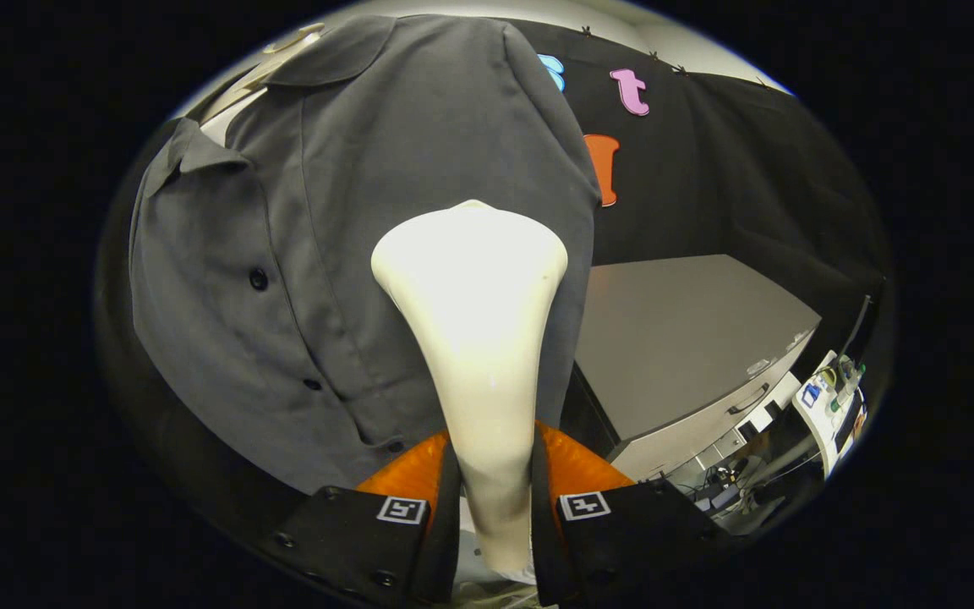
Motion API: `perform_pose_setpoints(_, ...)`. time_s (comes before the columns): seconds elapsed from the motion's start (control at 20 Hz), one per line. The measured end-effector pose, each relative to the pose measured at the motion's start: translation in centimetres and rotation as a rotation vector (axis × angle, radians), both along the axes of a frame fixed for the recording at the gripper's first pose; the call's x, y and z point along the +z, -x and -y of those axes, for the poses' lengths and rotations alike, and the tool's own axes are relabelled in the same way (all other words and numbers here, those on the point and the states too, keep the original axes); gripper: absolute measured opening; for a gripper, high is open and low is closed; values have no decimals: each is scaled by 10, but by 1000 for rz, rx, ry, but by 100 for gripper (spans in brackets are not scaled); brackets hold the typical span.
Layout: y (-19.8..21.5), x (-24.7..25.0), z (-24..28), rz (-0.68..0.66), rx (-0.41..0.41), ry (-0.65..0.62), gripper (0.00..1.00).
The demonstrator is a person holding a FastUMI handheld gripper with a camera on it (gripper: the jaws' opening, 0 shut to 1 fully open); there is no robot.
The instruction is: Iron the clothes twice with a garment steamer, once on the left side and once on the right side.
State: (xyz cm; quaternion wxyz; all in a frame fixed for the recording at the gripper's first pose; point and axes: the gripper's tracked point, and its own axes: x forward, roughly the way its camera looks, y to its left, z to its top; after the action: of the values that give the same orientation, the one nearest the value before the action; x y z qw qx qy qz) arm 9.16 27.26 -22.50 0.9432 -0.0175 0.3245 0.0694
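Note:
A dark grey button-up shirt (284, 254) hangs in front of the black booth wall, its collar at the top and several dark buttons running down the placket. My gripper (494, 474) is shut on the neck of a cream-white garment steamer (474, 321). Both fingers press on the steamer's narrow handle. The steamer's wide head points up and rests against the shirt's right half, just beside the shirt's right edge and right of the button placket. The part of the shirt behind the steamer head is hidden.
A grey cabinet (690, 338) with a drawer handle stands to the right of the shirt. Past its far corner lie small bottles, cables and other gear (829, 397). A pale hanger (276, 59) shows above the collar.

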Motion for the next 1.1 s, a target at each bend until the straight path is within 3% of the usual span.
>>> perform_pose_setpoints(1.1, 54, -153, -5, -274, 16, 101, 44)
